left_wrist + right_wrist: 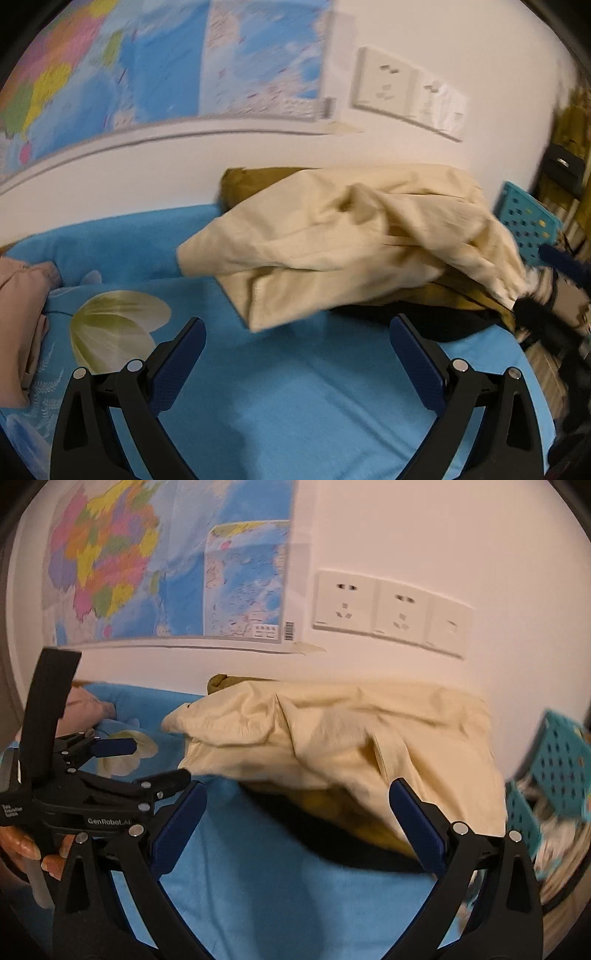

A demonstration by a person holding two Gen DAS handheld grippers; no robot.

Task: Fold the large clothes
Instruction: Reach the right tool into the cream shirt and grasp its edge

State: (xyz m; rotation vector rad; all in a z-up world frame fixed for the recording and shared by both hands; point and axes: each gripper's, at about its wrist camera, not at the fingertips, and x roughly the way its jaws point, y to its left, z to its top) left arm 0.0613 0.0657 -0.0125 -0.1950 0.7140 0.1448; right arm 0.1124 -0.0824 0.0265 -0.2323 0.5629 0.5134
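Your left tool and right tool both gape wide and empty over the blue bed, where the cream garment lies bunched, probably soft and light; pinch a corner.

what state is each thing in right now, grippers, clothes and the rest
left gripper: open, empty, above the sheet
right gripper: open, empty
cream garment: bunched, unfolded, lying on darker clothes
pink garment: heaped at the bed's left edge
blue sheet: spread flat
teal basket: tilted
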